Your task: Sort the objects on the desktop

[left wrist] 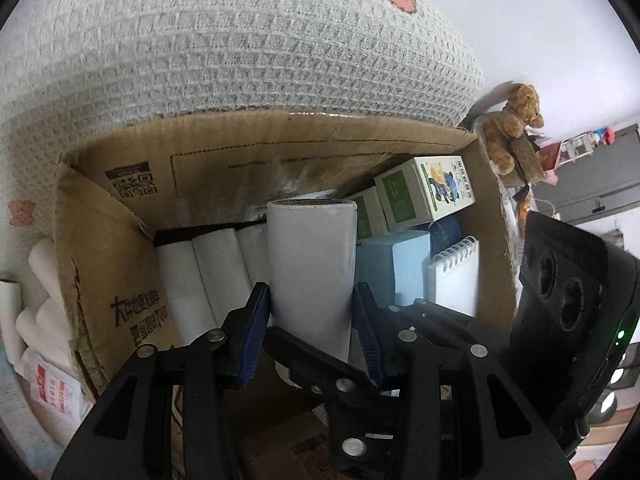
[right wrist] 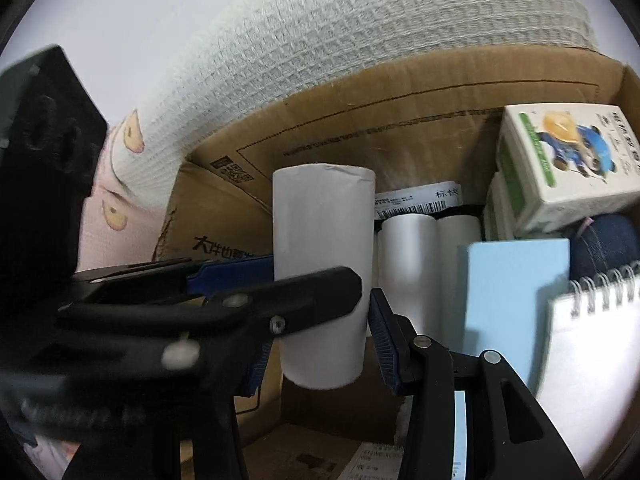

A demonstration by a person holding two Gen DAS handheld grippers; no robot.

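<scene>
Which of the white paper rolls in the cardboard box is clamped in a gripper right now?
The tall white paper roll between the left gripper's blue pads, raised above the cardboard box. The other white rolls lie packed side by side inside, untouched.

One open brown cardboard box (left wrist: 120,240) is holding three white paper rolls (left wrist: 216,276) lying side by side, one upright white roll (left wrist: 312,264), two green-and-white cartons (left wrist: 424,192), one pale blue block (left wrist: 408,264) and one white spiral-bound notepad (left wrist: 456,280).
</scene>
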